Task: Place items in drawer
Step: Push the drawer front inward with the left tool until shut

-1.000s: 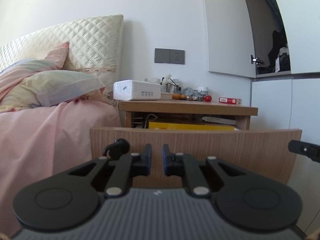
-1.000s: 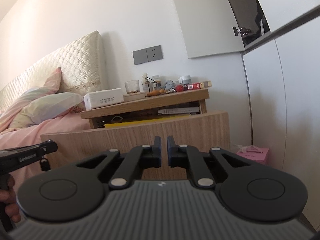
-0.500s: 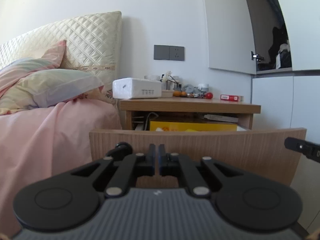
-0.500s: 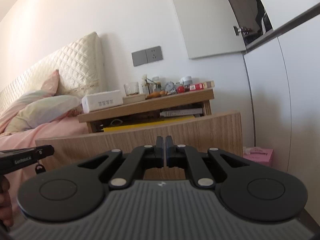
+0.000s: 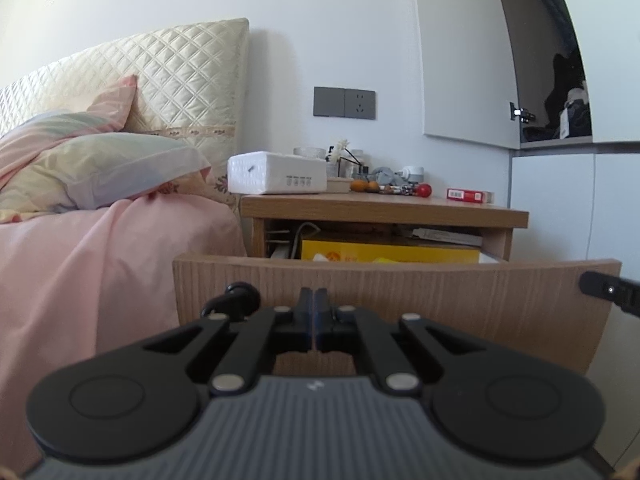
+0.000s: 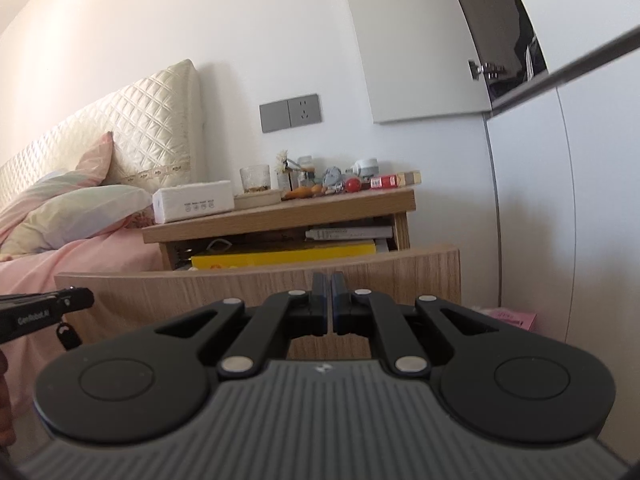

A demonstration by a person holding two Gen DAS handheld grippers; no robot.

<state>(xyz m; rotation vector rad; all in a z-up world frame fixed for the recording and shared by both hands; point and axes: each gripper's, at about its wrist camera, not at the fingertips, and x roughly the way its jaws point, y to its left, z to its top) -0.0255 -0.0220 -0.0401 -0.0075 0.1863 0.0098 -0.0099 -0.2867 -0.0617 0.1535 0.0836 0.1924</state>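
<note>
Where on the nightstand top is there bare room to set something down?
The front strip of the nightstand top is bare wood, ahead of the tissue box and the red box. Its back is crowded: glass, small bottles, red ball. The open drawer looks full with a yellow box.
</note>
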